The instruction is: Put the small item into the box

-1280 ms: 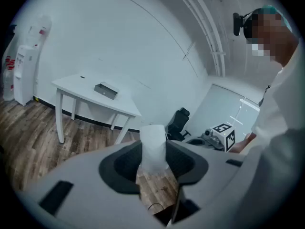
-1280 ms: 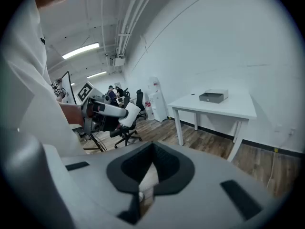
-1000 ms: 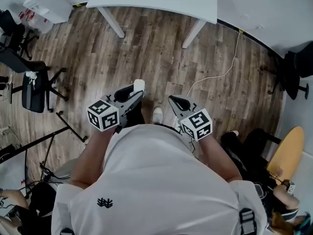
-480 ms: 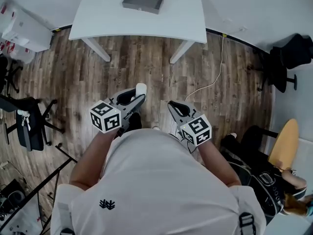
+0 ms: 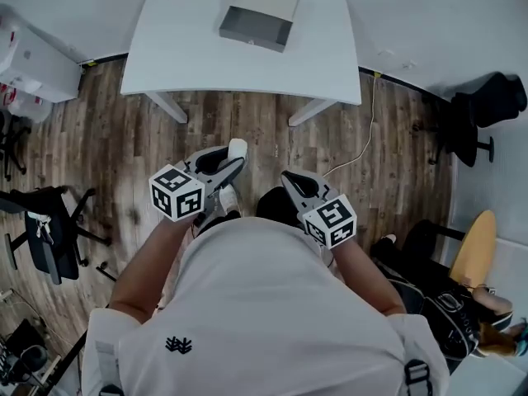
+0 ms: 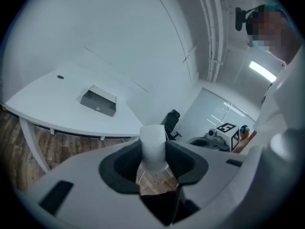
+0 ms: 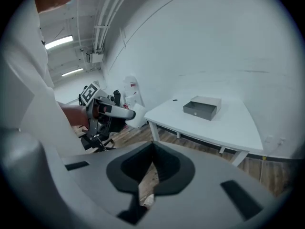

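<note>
A small white item (image 5: 237,148) sticks out from my left gripper (image 5: 233,160), which is shut on it at chest height over the wooden floor. In the left gripper view the white item (image 6: 153,144) stands upright between the dark pads. My right gripper (image 5: 289,178) is beside it, shut with nothing in it; its jaws (image 7: 151,151) meet at the tips. The grey open box (image 5: 258,17) lies on the white table (image 5: 206,64) ahead, well apart from both grippers. The same box (image 6: 98,101) (image 7: 202,108) shows in both gripper views.
Black office chairs stand at left (image 5: 45,229) and at right (image 5: 483,110). A white cable (image 5: 351,151) runs across the floor from the wall. A white cabinet (image 5: 33,60) stands at far left. A seated person (image 5: 462,304) and a tan board (image 5: 474,250) are at lower right.
The view has moved toward the white table, and the grey box has come into sight on it. Both grippers keep their pose, the left still holding the white item.
</note>
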Tool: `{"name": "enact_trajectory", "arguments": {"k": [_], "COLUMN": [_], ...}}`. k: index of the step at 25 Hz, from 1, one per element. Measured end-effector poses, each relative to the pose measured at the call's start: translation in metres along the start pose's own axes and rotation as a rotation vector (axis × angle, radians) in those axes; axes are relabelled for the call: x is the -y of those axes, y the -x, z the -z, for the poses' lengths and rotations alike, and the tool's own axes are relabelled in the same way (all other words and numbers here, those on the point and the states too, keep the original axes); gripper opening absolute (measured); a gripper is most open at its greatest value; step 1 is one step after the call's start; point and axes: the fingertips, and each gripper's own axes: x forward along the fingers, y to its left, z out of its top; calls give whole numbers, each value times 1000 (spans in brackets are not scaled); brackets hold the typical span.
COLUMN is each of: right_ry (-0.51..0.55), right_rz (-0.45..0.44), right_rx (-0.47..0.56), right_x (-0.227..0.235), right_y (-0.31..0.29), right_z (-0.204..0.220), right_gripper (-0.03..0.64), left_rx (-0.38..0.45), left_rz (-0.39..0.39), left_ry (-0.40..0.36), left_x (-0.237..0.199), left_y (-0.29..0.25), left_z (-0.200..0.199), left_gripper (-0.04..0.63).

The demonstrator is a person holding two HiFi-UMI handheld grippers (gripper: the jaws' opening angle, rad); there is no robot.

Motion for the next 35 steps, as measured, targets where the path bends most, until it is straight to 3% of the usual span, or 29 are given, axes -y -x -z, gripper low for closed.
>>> {"name": "enact_trajectory", "arguments": {"k": [9,20,35], "right_ry": [7,62,-46], "right_rz": [-54,-174,-205], "right_rx": [9,28,13], "right_x": [51,146,253], "right_y": [-43,-92,-97], "right_z": [-37,-106,-104], "right_gripper": [6,8,8], "left_rx": [38,37,-80], "left_rz": [-82,-204,-376], "left_ry": [4,-2,-21], "left_x": [-55,-122,-226], "left_y": [-21,-89,-186], "left_z": [-52,-132,-187], "left_gripper": [164,164,164]}}
